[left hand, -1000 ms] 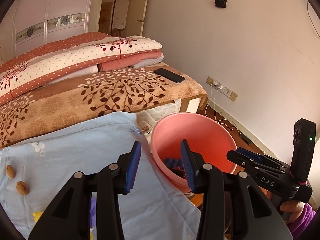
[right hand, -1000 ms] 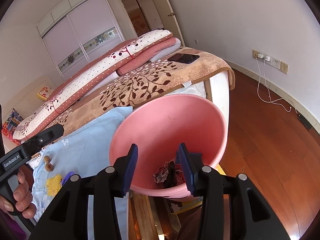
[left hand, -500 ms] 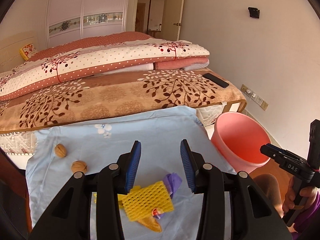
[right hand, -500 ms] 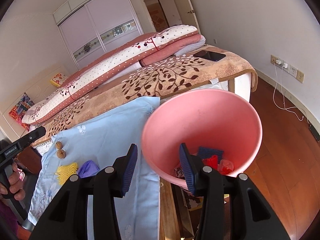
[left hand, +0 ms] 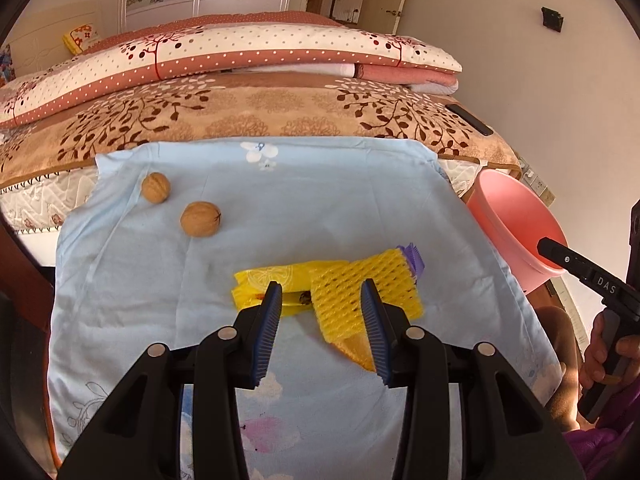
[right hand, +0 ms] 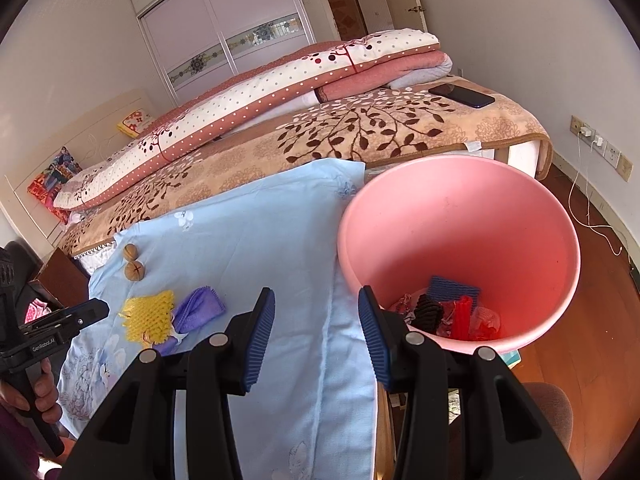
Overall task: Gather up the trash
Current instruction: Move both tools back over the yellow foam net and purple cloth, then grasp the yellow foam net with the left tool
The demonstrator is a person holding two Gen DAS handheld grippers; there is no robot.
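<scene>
We've got the left tongs [left hand: 322,330] apart with nothing clamped, hanging just over the trash pile on the light blue cloth [left hand: 320,184]; the yellow foam net [left hand: 360,292] shows between the blue pads, whether they touch it we can't tell. Just left of the net lies a yellow wrapper [left hand: 272,284]; a purple cloth [left hand: 412,260] sticks out at its far right end, and an orange scrap [left hand: 356,346] peeks from under its near edge. Two walnuts [left hand: 200,219] sit well apart from the pile, toward the cloth's far left corner. Our right tongs [right hand: 316,330] are also apart and empty, over the cloth's right edge, right pad in front of the pink bin's [right hand: 460,216] near rim. The bin stands just beside the desk, off the cloth's right side, with trash already in the bottom: red wrappers [right hand: 464,316], a dark blue foam piece [right hand: 454,286], something black [right hand: 428,312]. Behind the cloth is the bed with a brown leaf-print blanket [right hand: 380,132], a folded quilt and a dark phone [right hand: 462,95].
</scene>
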